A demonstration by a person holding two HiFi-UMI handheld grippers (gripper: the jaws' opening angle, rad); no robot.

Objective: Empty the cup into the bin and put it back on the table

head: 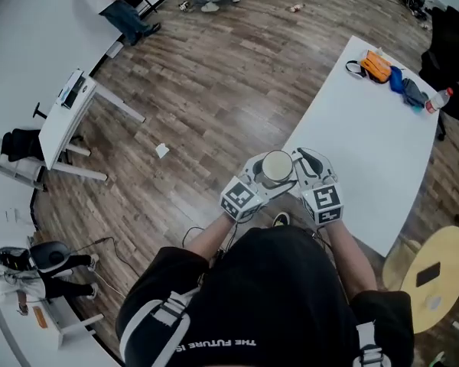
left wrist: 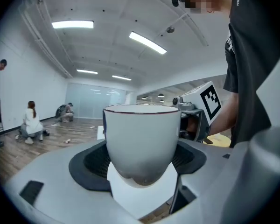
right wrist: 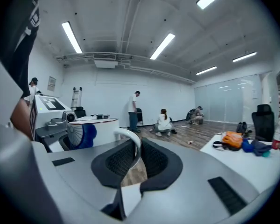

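Holding the upright cup (head: 276, 167) near the table (head: 367, 144) edge: left gripper (head: 262, 179) clamped around its body, right gripper (head: 299, 167) pinching its handle (right wrist: 130, 141).

Open lab: white tables (head: 367, 151), wood floor (head: 214, 90) (strip lights (right wrist: 164, 45)).

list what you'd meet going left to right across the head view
desk → paper → left gripper → cup → right gripper → round table
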